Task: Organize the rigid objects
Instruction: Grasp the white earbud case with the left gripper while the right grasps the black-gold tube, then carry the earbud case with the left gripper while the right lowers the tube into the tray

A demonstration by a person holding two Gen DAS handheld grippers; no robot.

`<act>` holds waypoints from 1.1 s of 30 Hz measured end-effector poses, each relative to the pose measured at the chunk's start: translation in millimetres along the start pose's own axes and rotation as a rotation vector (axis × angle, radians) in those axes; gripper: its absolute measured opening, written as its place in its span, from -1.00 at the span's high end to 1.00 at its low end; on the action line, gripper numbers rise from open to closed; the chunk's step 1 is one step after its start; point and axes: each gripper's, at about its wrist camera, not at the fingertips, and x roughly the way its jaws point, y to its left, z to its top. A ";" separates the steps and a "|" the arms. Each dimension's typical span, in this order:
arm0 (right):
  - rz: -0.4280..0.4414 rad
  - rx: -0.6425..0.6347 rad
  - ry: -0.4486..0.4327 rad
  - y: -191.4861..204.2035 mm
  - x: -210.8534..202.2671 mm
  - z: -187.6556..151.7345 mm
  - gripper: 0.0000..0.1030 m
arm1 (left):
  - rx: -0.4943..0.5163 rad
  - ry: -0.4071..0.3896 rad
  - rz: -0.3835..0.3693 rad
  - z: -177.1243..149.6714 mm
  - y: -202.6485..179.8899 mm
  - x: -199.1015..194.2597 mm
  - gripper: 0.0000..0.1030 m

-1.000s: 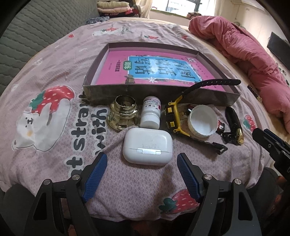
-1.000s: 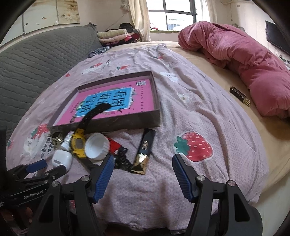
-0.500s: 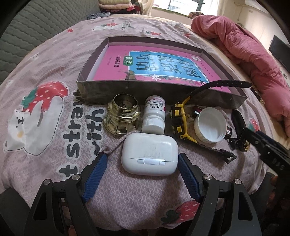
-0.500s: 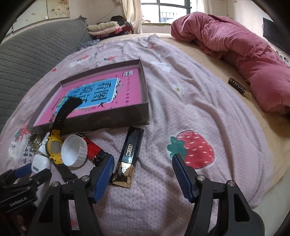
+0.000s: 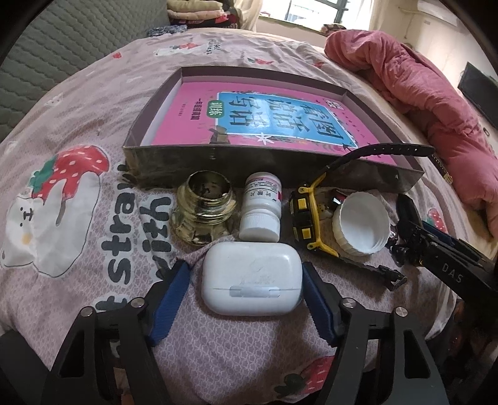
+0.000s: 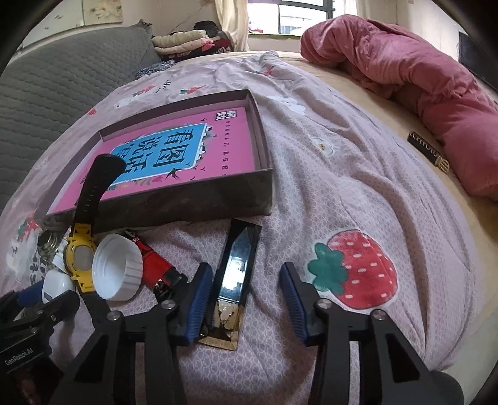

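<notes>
Left gripper (image 5: 246, 280) closing w/ white earbud case (image 5: 252, 277) between pads, not clamped yet. Right gripper (image 6: 244, 296) closing too, black-gold lighter (image 6: 233, 280) just beside left pad.

I see a bed with a strawberry-print sheet (image 6: 342, 193), a pink quilt (image 6: 414, 81) bunched at its far side, folded clothes (image 6: 186, 42) near the window (image 6: 295, 15).

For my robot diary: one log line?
left gripper: closing, earbud case between | right gripper: closing, black-gold bar between
</notes>
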 end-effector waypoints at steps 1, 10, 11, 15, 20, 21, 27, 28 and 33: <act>0.004 -0.007 -0.002 1.2 -0.2 -0.3 0.23 | 0.003 0.000 -0.003 0.2 -0.2 0.9 -0.39; 0.026 -0.044 -0.020 3.1 -2.7 -0.1 0.48 | 0.023 -0.007 -0.018 -0.6 -1.0 -1.2 -0.20; 0.028 -0.043 -0.023 2.3 -3.8 -0.3 0.51 | 0.020 -0.007 -0.023 -0.3 -0.3 -1.9 -0.20; 0.041 -0.046 -0.038 0.6 -9.1 0.5 0.54 | 0.009 -0.007 -0.039 -0.2 2.2 -6.6 -0.20; 0.064 -0.048 -0.068 -0.7 -19.2 2.2 0.55 | -0.001 -0.017 -0.064 -0.5 1.7 -17.4 -0.20; 0.072 -0.043 -0.074 -1.9 -21.7 2.7 0.55 | -0.002 -0.020 -0.067 -1.5 1.5 -20.4 -0.20; 0.110 -0.006 -0.106 -11.0 -36.2 4.1 0.55 | 0.031 -0.085 -0.070 -2.4 -5.5 -42.7 -0.20; 0.112 -0.009 -0.113 -11.1 -39.0 4.8 0.56 | 0.037 -0.096 -0.068 -3.1 -6.3 -45.8 -0.20; 0.112 -0.034 -0.161 -7.9 -52.5 6.9 0.56 | 0.055 -0.134 -0.063 -1.8 -7.5 -55.9 -0.20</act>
